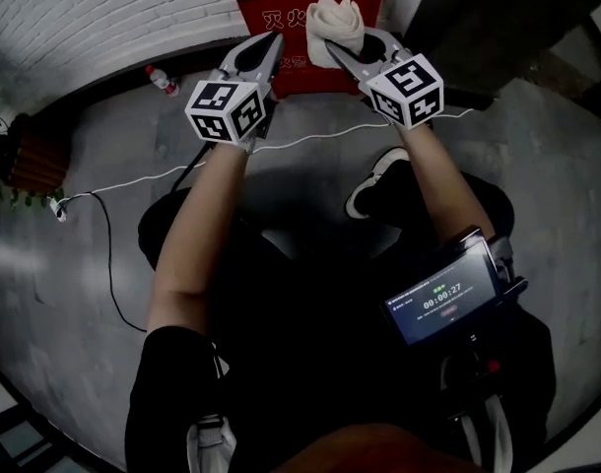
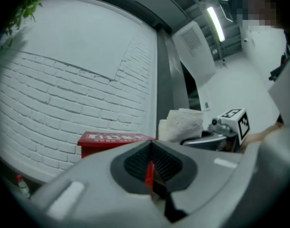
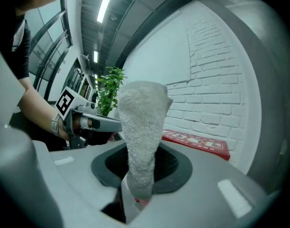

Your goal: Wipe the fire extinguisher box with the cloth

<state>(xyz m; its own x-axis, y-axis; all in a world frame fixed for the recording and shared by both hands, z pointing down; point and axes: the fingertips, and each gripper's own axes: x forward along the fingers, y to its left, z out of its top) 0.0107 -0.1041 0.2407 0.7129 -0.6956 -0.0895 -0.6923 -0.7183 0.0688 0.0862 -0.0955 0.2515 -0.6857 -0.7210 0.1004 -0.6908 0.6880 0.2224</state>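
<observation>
Grey floor [image 1: 54, 294], white brick wall [image 1: 94, 18], red box [image 1: 264, 18] — right gripper [image 1: 330, 45] grasping cloth [image 1: 337, 20], left gripper [image 1: 274, 42] clenched.

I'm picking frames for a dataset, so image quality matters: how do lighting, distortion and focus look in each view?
Head view: dim overall, black vignette at the corners; the red fire extinguisher box and white cloth stand out. Left gripper view: fisheye bows the brick wall, the ceiling lamp glares, the left tongs near the lens look soft. Right gripper view: cloth texture readable, same bowing.

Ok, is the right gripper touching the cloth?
Touching. The right gripper view shows the right gripper shut on the cloth, which stands up between its jaws.
</observation>
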